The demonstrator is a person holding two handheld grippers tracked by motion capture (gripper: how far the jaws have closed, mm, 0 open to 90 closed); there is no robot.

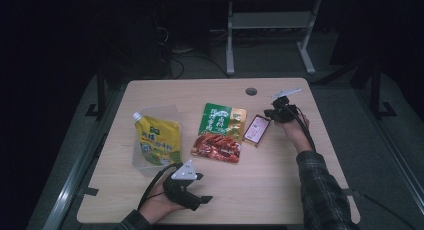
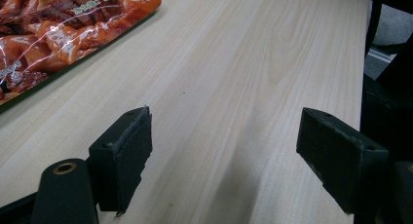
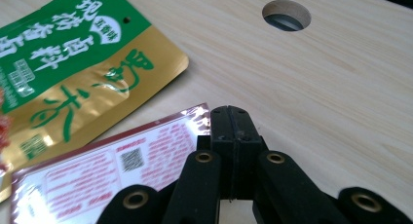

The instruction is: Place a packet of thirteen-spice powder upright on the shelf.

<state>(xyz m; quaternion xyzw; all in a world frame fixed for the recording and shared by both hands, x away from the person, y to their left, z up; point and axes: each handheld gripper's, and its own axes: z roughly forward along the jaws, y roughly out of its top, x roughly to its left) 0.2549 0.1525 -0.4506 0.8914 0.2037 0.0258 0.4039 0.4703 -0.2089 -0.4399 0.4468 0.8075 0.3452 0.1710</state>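
My right gripper point(image 1: 270, 115) point(image 3: 233, 129) is shut, its jaws pressed flat together with nothing visible between them. Its tips sit at the top corner of a small red-and-white packet point(image 1: 257, 129) point(image 3: 92, 173) lying flat on the table; I cannot tell if they touch it. A green, gold and red food pouch point(image 1: 220, 132) point(image 3: 73, 73) lies just left of that packet. My left gripper point(image 1: 202, 188) point(image 2: 224, 136) hovers low near the front edge, open wide over bare wood. The pouch's red end point(image 2: 63, 29) lies ahead of it to the left.
A yellow spout pouch point(image 1: 155, 139) rests in a clear container point(image 1: 142, 165) at the table's left. A round cable hole point(image 1: 251, 91) point(image 3: 286, 15) is near the far edge. Light wooden table point(image 1: 260, 185); dark floor and a desk frame point(image 1: 270, 30) beyond.
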